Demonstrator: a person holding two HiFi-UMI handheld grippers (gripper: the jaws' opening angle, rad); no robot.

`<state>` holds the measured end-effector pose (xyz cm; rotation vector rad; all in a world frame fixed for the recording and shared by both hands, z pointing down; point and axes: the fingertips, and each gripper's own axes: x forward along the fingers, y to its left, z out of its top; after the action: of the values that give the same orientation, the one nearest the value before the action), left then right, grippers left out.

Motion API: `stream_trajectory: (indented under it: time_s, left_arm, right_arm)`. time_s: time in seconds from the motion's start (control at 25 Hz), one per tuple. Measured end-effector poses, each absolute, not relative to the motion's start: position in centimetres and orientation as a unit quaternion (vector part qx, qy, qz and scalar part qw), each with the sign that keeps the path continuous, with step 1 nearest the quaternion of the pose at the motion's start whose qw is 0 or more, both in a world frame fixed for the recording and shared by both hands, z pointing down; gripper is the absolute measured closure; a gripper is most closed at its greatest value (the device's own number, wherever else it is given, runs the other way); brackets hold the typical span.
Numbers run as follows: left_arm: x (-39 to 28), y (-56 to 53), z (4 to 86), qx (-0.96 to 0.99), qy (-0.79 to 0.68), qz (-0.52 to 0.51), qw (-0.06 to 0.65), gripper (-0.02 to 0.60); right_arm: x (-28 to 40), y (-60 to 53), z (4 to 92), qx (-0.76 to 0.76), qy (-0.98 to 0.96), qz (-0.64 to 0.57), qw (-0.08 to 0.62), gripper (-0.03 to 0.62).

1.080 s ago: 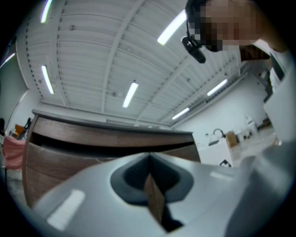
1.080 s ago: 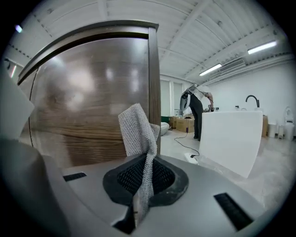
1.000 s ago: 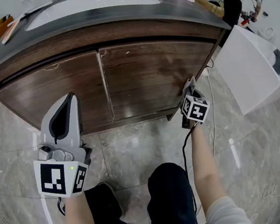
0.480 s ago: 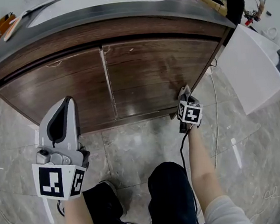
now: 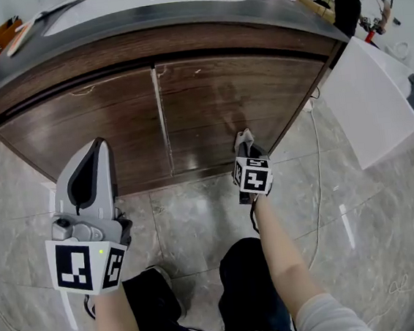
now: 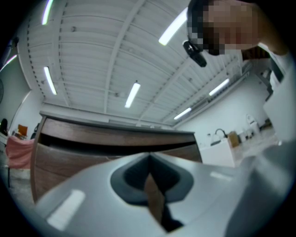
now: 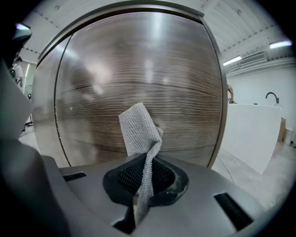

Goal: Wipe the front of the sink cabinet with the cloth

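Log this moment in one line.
right hand-held gripper: shut on cloth | cloth: at lower right door | left hand-held gripper: shut, empty, held off cabinet

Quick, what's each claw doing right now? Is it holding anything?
Left claw: closed, holding nothing.
Right claw: closed on the grey cloth.

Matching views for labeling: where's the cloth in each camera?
Head view: cloth centre-right, over the lower part of the right cabinet door.
Left gripper view: not in it.
Right gripper view: centre, pinched by the right gripper.
Shared landmark: white unit, right side of all three.
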<state>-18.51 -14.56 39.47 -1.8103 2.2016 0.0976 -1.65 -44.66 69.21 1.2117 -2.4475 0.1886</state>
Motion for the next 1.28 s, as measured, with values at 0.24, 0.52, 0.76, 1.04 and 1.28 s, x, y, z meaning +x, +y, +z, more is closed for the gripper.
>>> stream_trajectory:
  time_s: [0.24, 0.52, 0.76, 1.04, 1.28]
  left_arm:
    - [-18.3, -14.8, 38.9, -0.631, 0.76, 0.046, 0.149, 0.577]
    - [-18.2, -14.9, 38.8, -0.633, 0.758, 0.048, 0.149, 0.577]
    - [-18.5, -14.4, 38.8, -0.629, 0.761, 0.05, 0.15, 0.577]
    - [-19.0, -14.1, 39.1, -0.629, 0.762, 0.046, 0.149, 0.577]
    - [-19.5, -14.1, 39.3, -0.631, 0.76, 0.044, 0.149, 0.577]
  right_arm:
    - [-7.0, -40.1, 69.7, 0.389, -0.897, 0.071, 0.2, 0.586]
    - [-12.6, -35.4, 70.1, 0.332, -0.917, 0.069, 0.209, 0.586]
    - [-16.3, -32.3, 70.7, 0.288, -0.931, 0.058, 0.218, 0.585]
    - [-17.0, -31.6, 73.1, 0.28, -0.928, 0.077, 0.232, 0.585]
    - [-17.4, -31.5, 75.4, 0.281, -0.924, 0.084, 0.245, 0.585]
